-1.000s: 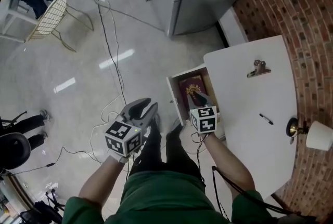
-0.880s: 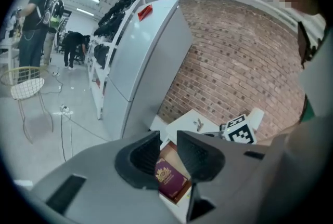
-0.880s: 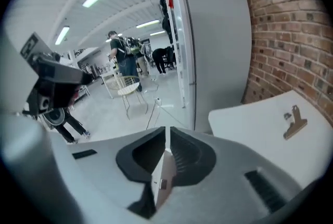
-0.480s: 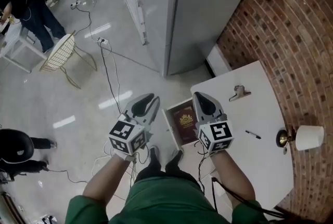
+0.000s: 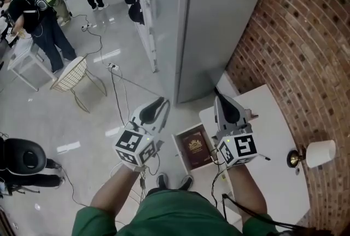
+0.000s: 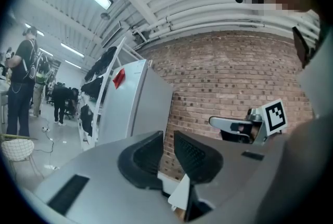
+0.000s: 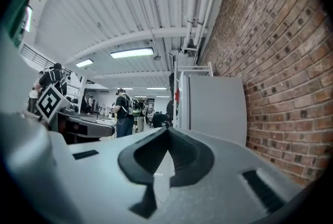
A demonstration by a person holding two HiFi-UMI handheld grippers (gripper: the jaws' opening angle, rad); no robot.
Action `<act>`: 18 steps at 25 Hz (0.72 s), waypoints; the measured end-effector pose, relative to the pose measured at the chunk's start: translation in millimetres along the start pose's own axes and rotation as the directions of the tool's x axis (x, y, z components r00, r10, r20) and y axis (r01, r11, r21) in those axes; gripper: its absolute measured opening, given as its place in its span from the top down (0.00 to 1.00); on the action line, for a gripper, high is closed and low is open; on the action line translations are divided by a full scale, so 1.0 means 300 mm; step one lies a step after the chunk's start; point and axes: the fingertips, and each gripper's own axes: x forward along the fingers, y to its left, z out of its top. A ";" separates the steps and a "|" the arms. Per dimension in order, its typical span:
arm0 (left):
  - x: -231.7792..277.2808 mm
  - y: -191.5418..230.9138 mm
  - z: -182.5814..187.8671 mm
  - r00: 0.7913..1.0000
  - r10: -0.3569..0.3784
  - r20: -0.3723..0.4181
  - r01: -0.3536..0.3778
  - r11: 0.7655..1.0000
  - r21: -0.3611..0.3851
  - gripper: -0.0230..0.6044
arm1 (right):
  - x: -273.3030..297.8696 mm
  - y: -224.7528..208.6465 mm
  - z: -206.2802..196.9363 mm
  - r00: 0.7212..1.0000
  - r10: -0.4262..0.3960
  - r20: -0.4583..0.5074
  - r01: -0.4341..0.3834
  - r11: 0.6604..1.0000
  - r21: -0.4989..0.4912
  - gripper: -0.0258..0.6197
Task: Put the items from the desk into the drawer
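Note:
The white desk stands against the brick wall, its drawer pulled open. A maroon booklet lies flat inside. A metal binder clip and a black pen lie on the desk top. Both grippers are held level, high above the drawer. My left gripper has just been closing; a narrow gap remains between its jaws and nothing is in it. My right gripper is shut and empty, and partly hides the clip.
A small lamp stands on the desk's right edge. A tall grey cabinet rises behind the desk beside the brick wall. Cables, a wire chair and a black chair are on the floor at left, with people farther back.
Both grippers have risen from the drawer to a level pose. The right one left the drawer and shut. The left jaws have narrowed. The head view has tilted up towards the room.

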 end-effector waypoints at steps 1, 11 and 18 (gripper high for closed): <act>-0.002 -0.012 0.035 1.000 -0.002 0.023 0.002 1.000 0.011 0.87 | -0.002 -0.003 0.031 1.000 0.000 0.016 0.000 1.000 -0.013 0.96; -0.024 -0.135 0.311 0.975 -0.029 0.221 0.002 0.992 0.124 0.88 | -0.028 0.025 0.261 0.988 0.012 0.151 -0.005 0.999 -0.051 0.96; -0.088 -0.156 0.366 0.960 0.072 0.270 -0.128 0.972 0.197 0.92 | -0.124 0.050 0.342 0.962 0.008 0.272 0.020 0.995 -0.098 0.96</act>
